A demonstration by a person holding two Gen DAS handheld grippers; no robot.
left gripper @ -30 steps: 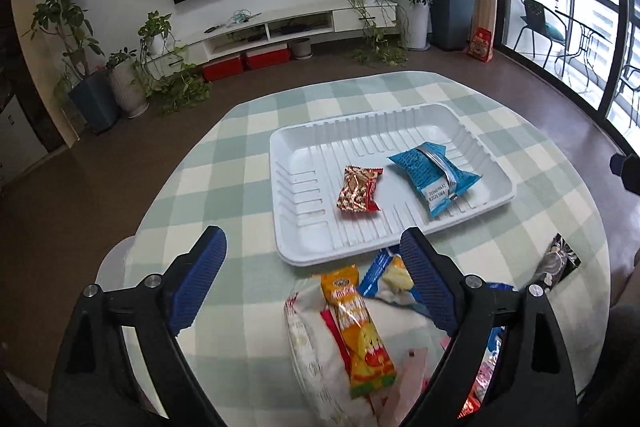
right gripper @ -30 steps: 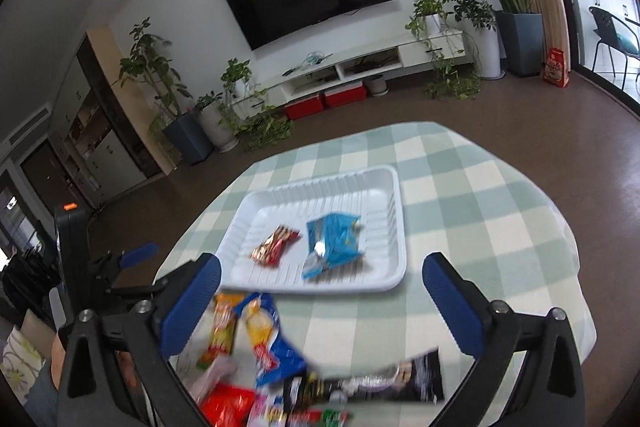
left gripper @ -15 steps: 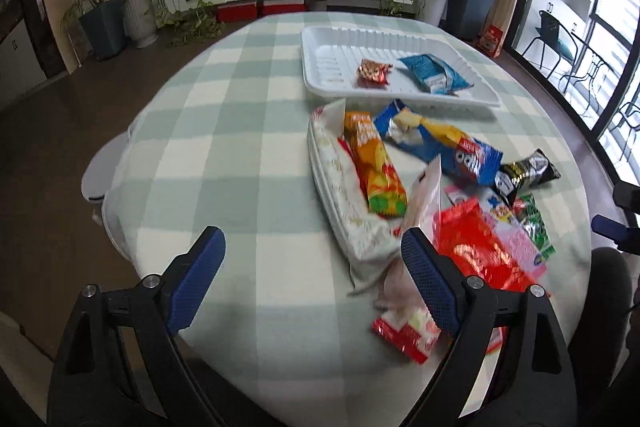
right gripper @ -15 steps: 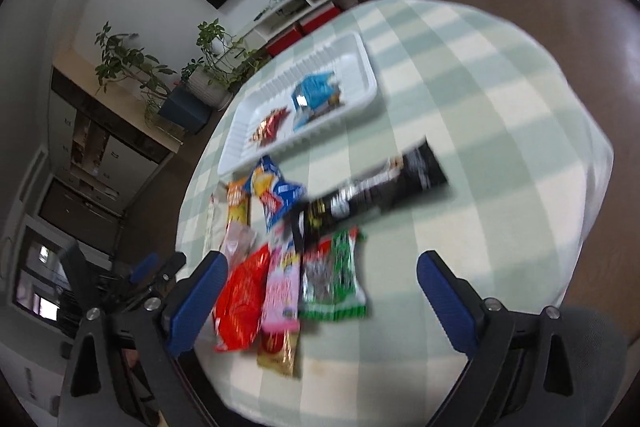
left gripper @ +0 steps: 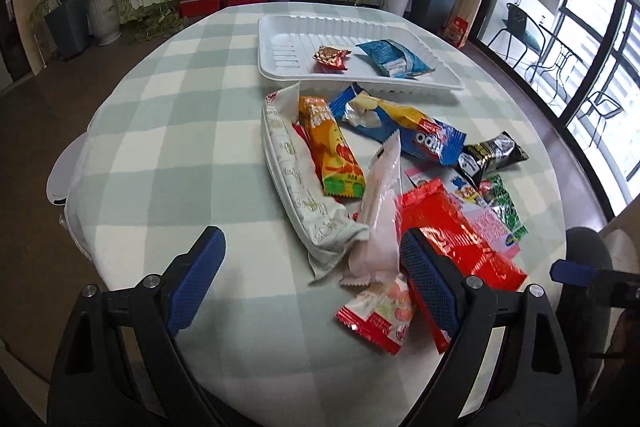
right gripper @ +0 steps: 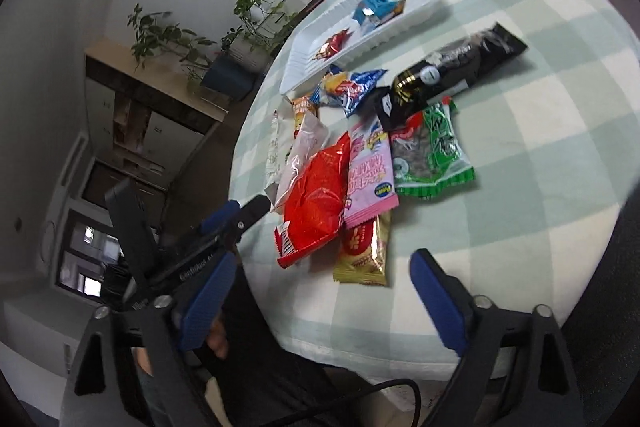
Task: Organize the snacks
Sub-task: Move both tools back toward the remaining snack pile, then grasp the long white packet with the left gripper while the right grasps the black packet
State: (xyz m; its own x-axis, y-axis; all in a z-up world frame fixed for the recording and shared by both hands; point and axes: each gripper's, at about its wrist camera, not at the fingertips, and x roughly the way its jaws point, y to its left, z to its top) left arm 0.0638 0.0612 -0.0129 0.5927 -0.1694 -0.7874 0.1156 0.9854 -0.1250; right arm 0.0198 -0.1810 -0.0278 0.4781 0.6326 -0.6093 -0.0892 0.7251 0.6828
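Left claw [left gripper: 312,279] released above snack pile's [left gripper: 380,179] near edge, right claw [right gripper: 320,291] closing empty at table edge [right gripper: 360,343].

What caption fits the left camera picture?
Open left tool above snack packets, white tray holding two.

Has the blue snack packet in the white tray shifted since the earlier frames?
No. The blue packet lies in the white tray beside the red candy wrapper, as before.
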